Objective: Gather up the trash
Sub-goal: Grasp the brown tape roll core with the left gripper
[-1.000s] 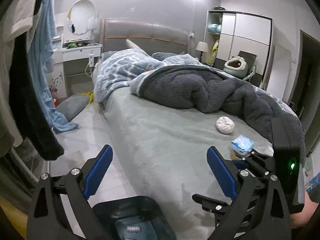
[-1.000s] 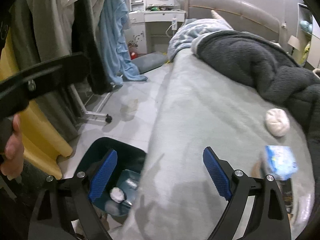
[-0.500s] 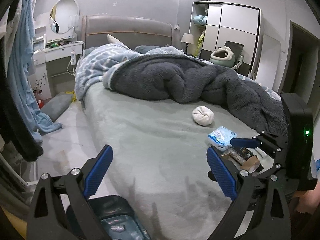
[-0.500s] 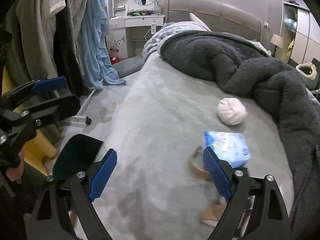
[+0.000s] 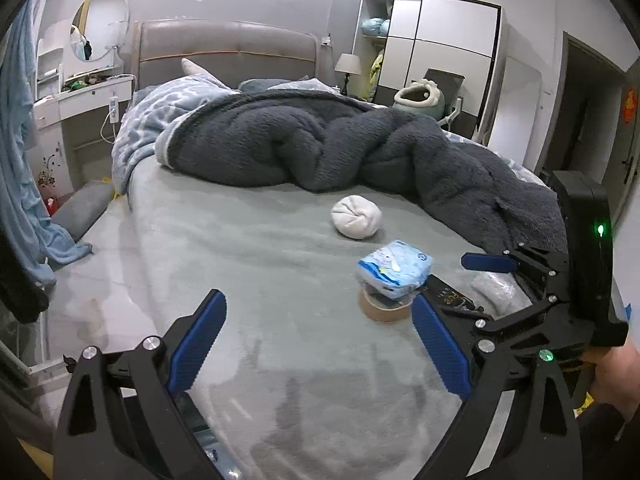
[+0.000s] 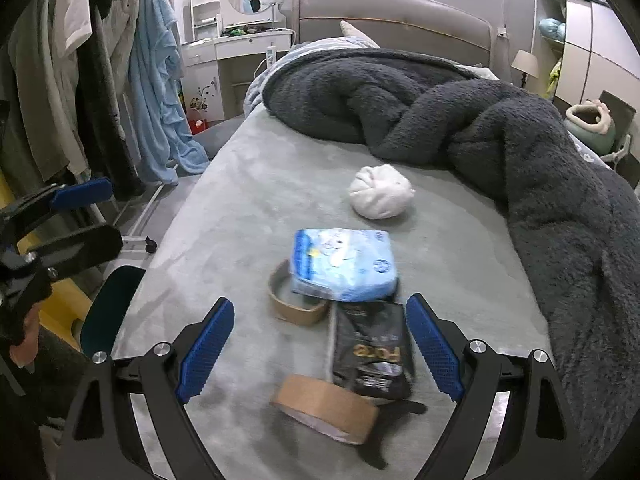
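Trash on bed [image 6: 240, 200]: black packet [image 6: 370, 350], tissue pack [image 6: 344, 264], tape rolls [image 6: 326, 408]. Right tool [image 6: 320, 346] has swung from bin [image 6: 106, 308] over them, wide open, empty; left tool [image 5: 318, 338] likewise. Next pickup imminent.

Bedroom, grey walls. Bed [image 5: 248, 264] with grey sheet and padded grey headboard [image 5: 228, 46]; dark fleece blanket [image 5: 320, 144] bunched across it. White vanity [image 5: 80, 96] with round mirror [image 5: 98, 24] beside the headboard. White wardrobe [image 5: 440, 48] in far corner, lamp [image 5: 348, 65] next to it. Pale tile floor [image 5: 92, 280]; clothes rack [image 6: 80, 80] alongside.
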